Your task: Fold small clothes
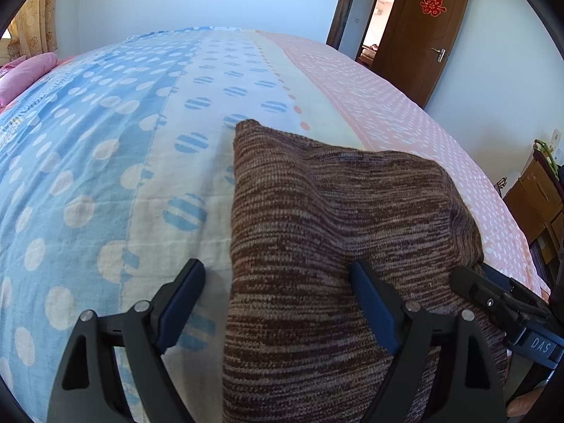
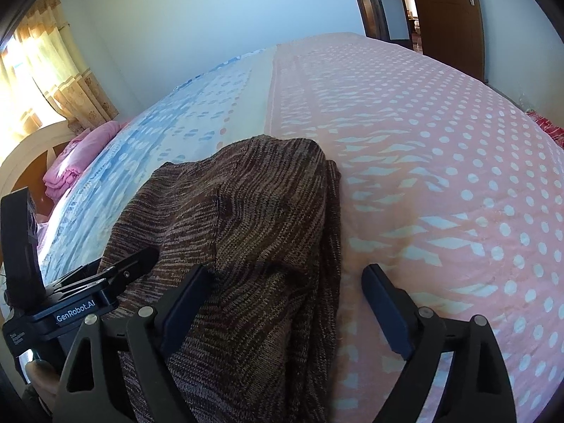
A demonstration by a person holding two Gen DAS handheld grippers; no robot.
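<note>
Left wrist view shows the brown knit lying on the bed, both the left gripper and the right gripper wide and holding nothing, so I would press the fold flat before grasping the near edge.

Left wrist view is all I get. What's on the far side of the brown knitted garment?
Observer: Bare pink dotted bedsheet; the brown knitted garment ends in a thick folded edge there.
Operator: Is the other gripper pinching it?
Observer: No. The right gripper is open, straddling that edge.
Operator: Anything else on the bed?
Observer: A folded pink blanket by a cream curved headboard.
</note>
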